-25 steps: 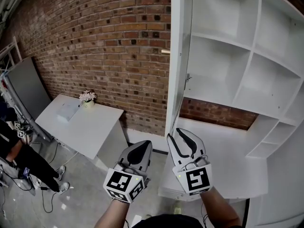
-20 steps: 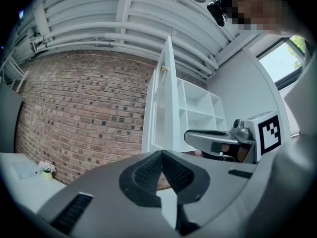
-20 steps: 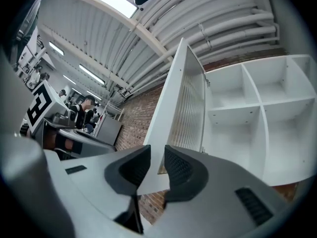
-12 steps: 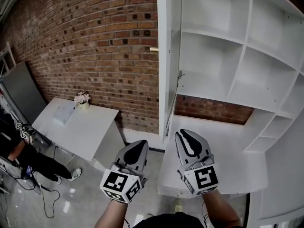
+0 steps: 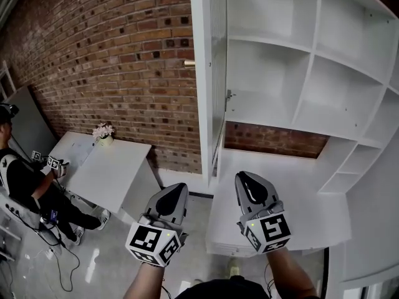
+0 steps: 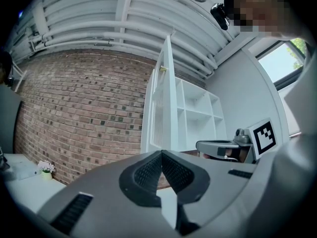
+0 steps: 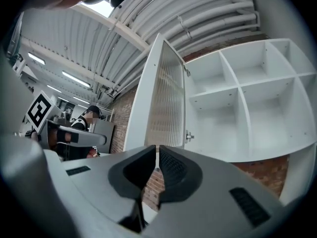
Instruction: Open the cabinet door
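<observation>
The white cabinet door (image 5: 202,73) stands swung open, edge-on to me, with its gold handle (image 5: 189,63) on the brick-wall side. The bare white shelves (image 5: 274,61) show behind it. My right gripper (image 5: 245,177) hovers low over the white counter, below and right of the door's bottom edge, touching nothing. Its jaws are closing to a hairline with nothing between them. My left gripper (image 5: 177,189) hangs beside it over the floor, shut and empty. The left gripper view shows the door (image 6: 161,108) beyond its tips (image 6: 161,152). The right gripper view shows the door (image 7: 163,98) above its tips (image 7: 157,148).
A brick wall (image 5: 112,55) runs behind. A white desk (image 5: 106,167) with a small flower pot (image 5: 102,133) stands at the left, a seated person (image 5: 19,179) beside it. The white counter (image 5: 299,198) lies under the shelves. A door hinge (image 5: 229,95) juts from the cabinet frame.
My right gripper's jaws have gone from open to shut, and it has drawn back and right from the door's lower edge. The left gripper has stayed put.
</observation>
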{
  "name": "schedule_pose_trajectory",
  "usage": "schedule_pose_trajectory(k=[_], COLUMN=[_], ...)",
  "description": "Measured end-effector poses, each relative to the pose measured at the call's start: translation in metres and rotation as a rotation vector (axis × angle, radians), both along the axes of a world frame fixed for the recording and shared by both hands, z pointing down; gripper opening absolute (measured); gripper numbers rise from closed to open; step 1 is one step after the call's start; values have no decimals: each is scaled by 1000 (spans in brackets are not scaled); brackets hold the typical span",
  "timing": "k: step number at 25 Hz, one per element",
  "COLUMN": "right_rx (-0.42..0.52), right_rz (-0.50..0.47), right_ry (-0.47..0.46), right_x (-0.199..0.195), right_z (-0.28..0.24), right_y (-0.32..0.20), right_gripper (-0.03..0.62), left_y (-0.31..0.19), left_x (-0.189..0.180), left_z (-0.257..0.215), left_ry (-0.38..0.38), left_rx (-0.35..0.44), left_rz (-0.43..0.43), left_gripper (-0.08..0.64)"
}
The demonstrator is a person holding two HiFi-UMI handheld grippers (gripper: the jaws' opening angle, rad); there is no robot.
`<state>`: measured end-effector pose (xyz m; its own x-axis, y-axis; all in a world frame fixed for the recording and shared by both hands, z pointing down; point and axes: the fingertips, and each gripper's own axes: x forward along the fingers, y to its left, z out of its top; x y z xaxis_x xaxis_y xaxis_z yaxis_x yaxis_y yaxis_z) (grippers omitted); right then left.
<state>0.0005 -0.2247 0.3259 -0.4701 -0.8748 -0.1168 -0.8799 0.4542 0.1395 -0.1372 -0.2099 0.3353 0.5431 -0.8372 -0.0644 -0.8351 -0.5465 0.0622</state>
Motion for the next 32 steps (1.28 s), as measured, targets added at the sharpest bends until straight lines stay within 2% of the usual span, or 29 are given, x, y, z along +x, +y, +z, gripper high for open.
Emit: schedule_pose_trajectory(k=[11,32], right_rx=[-75,-87], right_rz=[20,28], right_ry=[-45,-34], right_x=[16,19], right_z=[16,15], right_y=[-3,-8], right_gripper=[5,5], left_y=[-6,-12], left_x=[-13,-19], left_z=[0,-3], left_ry=[13,20], left_rx=[-16,-18], left_rz=[-22,-36], left_gripper=[0,0])
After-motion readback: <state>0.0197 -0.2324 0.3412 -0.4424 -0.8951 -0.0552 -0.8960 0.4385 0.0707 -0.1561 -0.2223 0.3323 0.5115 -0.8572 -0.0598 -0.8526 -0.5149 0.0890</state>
